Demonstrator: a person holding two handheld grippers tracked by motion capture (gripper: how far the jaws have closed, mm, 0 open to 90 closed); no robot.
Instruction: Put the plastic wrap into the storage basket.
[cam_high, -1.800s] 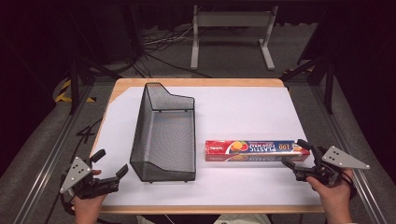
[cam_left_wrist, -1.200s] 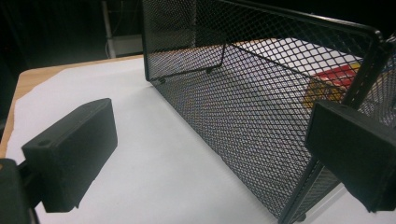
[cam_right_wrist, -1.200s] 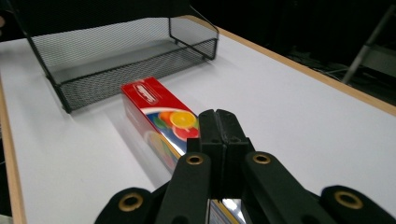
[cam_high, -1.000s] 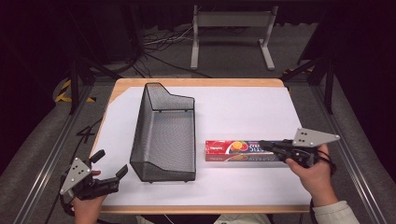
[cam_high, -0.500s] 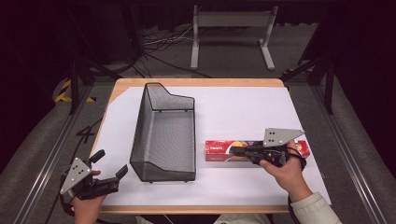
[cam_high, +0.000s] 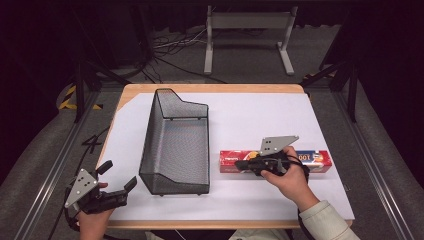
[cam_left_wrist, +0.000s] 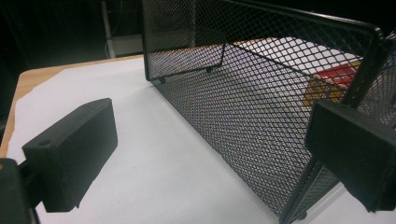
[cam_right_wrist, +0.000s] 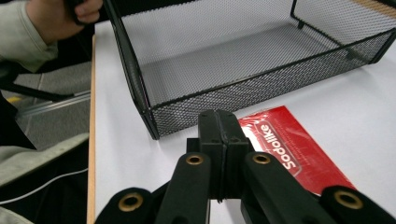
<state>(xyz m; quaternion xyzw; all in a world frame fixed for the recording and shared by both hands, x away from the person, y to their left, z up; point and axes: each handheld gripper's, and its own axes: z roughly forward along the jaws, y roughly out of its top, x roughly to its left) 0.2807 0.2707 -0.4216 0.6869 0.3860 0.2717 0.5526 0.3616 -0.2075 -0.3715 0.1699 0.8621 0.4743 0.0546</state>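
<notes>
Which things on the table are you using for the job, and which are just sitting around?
In use:
- long red cardboard box of plastic wrap
- black wire mesh basket
- right gripper, jaws shut, over the box
- left gripper, jaws open, beside the basket

Just around:
- grey metal stand on the floor
- cables on the floor

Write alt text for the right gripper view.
The right gripper, jaws pressed together, hovers over a red plastic wrap box on a white table, beside a black mesh basket.
</notes>
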